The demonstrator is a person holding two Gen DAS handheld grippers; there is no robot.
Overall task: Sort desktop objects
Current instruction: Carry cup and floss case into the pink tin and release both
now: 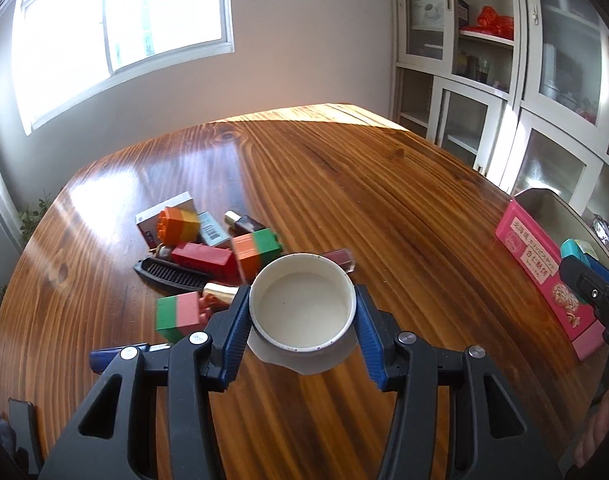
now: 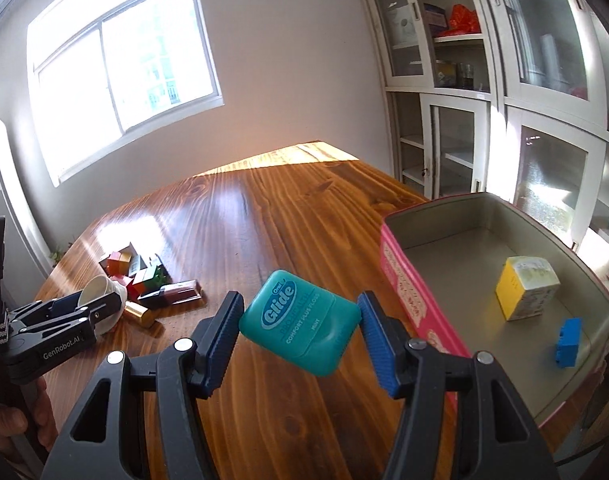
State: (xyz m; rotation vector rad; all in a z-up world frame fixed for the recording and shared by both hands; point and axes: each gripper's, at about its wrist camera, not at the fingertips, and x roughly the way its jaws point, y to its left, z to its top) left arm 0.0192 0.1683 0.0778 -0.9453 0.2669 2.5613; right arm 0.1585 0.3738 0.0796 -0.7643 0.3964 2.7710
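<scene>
We see strong daylight pouring in through the window (image 1: pixel 120 36), which is blown out to near white in both views. It lays pale glare on the glossy bench (image 1: pixel 344 184) and a bright sunlit band along its far edge. The cabinet (image 2: pixel 504 80) glass catches soft reflections. Both fisheye views bend straight lines hard and darken to black at the corners. Near objects look sharp, while distant shelves appear slightly soft.

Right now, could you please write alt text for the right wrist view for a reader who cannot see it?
The right gripper holds a teal floss case above a wooden table, beside an open pink tin containing a yellow carton and a blue block. At far left, the left gripper holds a white cup near a toy pile.
</scene>
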